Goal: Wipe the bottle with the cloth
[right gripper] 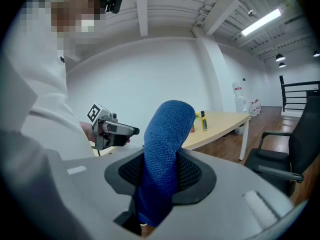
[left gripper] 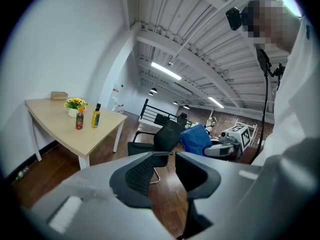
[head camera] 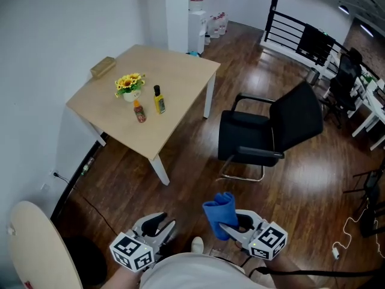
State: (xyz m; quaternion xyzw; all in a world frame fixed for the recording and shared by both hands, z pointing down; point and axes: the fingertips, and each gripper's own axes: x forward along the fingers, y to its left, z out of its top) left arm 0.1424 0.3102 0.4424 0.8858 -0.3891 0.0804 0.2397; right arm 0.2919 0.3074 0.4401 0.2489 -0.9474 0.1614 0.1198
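Two bottles stand on the pale wooden table (head camera: 180, 71): a yellow one with a black cap (head camera: 159, 100) and a smaller red one (head camera: 139, 111). Both grippers hang low over the floor, far from the table. My right gripper (head camera: 231, 227) is shut on a folded blue cloth (head camera: 220, 212), which sticks up between its pads (right gripper: 165, 144). My left gripper (head camera: 161, 226) is open, nothing between its fingers (left gripper: 135, 174). In the left gripper view the bottles (left gripper: 95, 116) show far off to the left. In the right gripper view the cloth partly hides the red bottle.
A pot of yellow flowers (head camera: 130, 86) and a brown box (head camera: 103, 66) share the table. A black armchair (head camera: 271, 131) stands on the wooden floor to the table's right. A round pale top (head camera: 36, 251) is at the lower left. Cables lie along the wall.
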